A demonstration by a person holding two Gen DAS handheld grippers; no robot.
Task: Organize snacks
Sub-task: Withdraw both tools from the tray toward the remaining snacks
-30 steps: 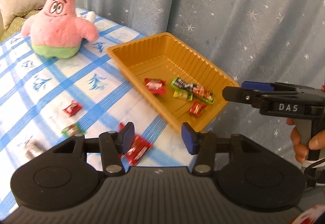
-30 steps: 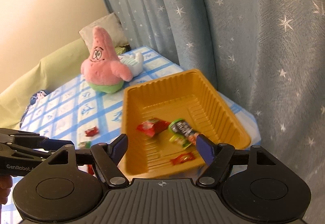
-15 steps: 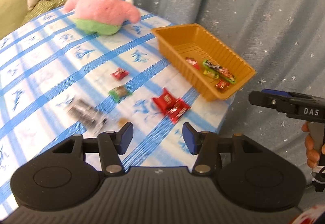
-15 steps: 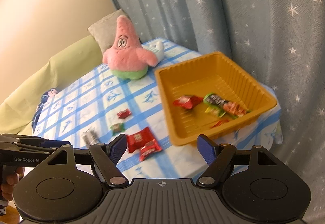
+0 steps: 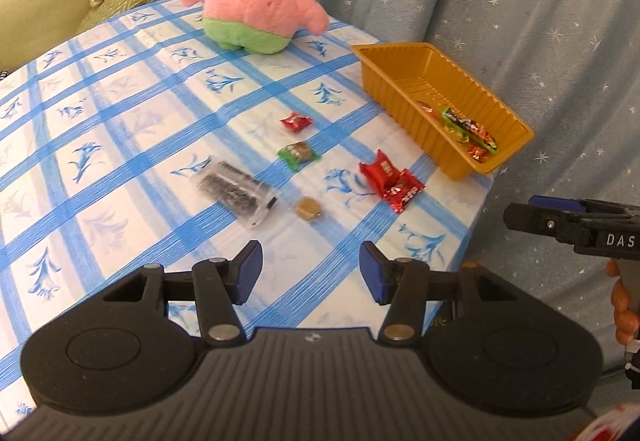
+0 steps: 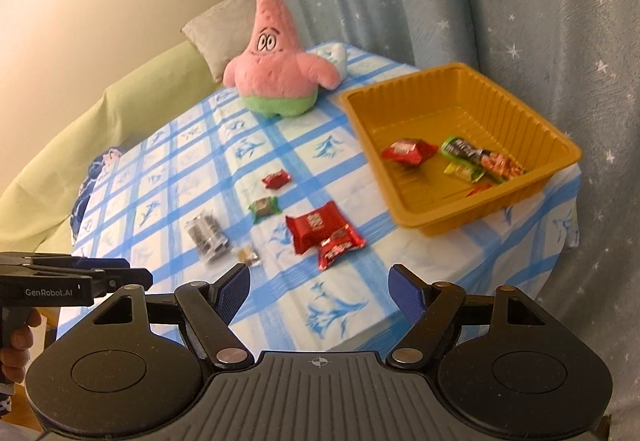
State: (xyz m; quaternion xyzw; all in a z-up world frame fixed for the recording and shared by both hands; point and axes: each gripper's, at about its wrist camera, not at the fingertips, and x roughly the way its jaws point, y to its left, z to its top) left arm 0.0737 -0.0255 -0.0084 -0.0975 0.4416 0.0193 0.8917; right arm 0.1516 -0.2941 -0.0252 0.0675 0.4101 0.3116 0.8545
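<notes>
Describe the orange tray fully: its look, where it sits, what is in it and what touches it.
The tray is a shallow rectangular tub of thin, glossy orange-brown plastic with ribbed, outward-sloping walls and a flat rim. It sits upright on the blue-checked tablecloth at the table's corner, near the star-print curtain. Inside lie a red packet, a green-and-dark bar, a yellow-green wrapper beneath it and a small red sweet by the near wall. The rest of its floor is bare. Neither gripper touches it.
</notes>
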